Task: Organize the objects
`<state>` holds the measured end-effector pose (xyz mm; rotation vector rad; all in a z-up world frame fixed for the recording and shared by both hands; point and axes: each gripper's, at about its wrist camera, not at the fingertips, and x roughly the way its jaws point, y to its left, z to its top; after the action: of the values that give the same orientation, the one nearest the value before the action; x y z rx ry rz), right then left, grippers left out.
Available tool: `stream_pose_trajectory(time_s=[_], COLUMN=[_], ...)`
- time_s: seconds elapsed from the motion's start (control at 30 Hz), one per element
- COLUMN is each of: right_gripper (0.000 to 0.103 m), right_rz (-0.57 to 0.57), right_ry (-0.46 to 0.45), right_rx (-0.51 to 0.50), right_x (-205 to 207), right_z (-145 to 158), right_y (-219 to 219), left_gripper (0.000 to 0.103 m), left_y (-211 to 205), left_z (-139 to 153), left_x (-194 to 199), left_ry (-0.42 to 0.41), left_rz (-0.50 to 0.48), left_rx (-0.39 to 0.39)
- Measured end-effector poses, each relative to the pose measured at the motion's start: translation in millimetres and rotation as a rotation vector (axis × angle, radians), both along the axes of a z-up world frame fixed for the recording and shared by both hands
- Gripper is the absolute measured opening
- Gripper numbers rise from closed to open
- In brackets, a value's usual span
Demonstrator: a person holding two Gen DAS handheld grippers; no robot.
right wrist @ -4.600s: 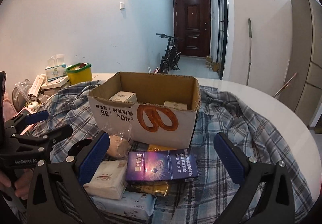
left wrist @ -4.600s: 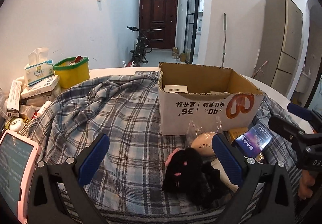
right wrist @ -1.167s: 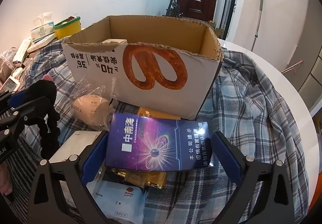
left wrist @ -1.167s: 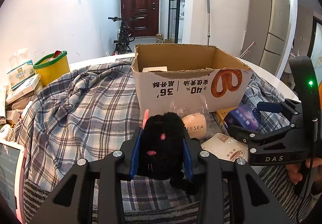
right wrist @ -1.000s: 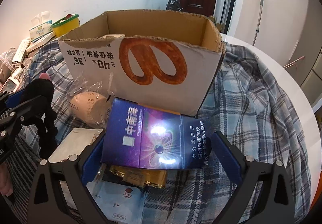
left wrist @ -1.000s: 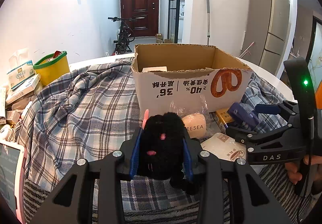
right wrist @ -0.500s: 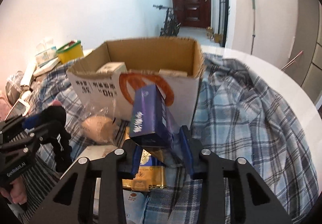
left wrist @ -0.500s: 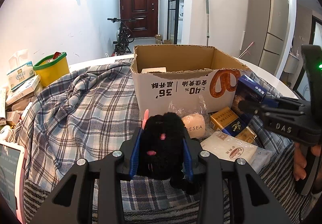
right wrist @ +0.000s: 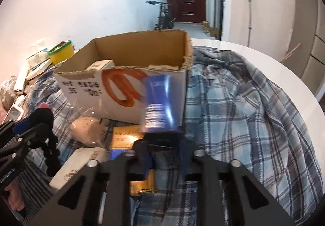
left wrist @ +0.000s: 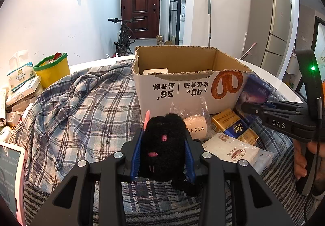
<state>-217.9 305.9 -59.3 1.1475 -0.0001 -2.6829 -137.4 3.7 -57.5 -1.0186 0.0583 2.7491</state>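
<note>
My left gripper (left wrist: 162,142) is shut on a black plush toy (left wrist: 162,144) with pink marks, held just above the plaid cloth in front of the open cardboard box (left wrist: 189,83). My right gripper (right wrist: 164,140) is shut on a blue-purple carton (right wrist: 160,102), lifted upright in front of the box (right wrist: 130,63); the carton also shows in the left wrist view (left wrist: 254,92) at the box's right corner. A bagged beige object (left wrist: 196,128), a gold-blue pack (left wrist: 233,126) and a white packet (left wrist: 231,148) lie on the cloth before the box.
A plaid shirt (left wrist: 85,108) covers the round white table (right wrist: 284,71). A yellow tub (left wrist: 51,69), tissue boxes (left wrist: 19,75) and small cartons crowd the left edge. A pink device (left wrist: 10,165) lies at the near left. Small boxes sit inside the cardboard box.
My right gripper closed on the blue-purple carton, lifted it off the pile and tipped it upright near the box. My left gripper closed on the black toy earlier and has stayed still.
</note>
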Motion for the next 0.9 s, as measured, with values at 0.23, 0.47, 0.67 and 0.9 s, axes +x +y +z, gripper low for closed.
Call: stream_pose_trajectory(time_s=[0.23, 0.47, 0.67, 0.9], right_gripper=[0.019, 0.019, 0.019, 0.019], right_rz=[0.037, 0.062, 0.111, 0.092], right_ry=[0.098, 0.223, 0.320, 0.321], right_rx=[-0.060, -0.065, -0.038, -0.108], right_x=[15.2, 31.7, 45.6, 42.5], right_z=[15.4, 31.8, 39.3, 39.6], right_y=[2.7, -0.1, -12.8, -3.6], left_gripper=[0.039, 0.039, 0.039, 0.039], left_y=[-3.4, -13.1, -13.8, -16.8], left_z=[6.3, 26.8, 31.6, 34.7], left_x=[2.1, 19.3, 25.6, 29.1], left_ry=[0.027, 0.189, 0.246, 0.280], left_rz=[-0.010, -0.012, -0.007, 0.010], left_rx=[0.030, 0.093, 0.086, 0.091])
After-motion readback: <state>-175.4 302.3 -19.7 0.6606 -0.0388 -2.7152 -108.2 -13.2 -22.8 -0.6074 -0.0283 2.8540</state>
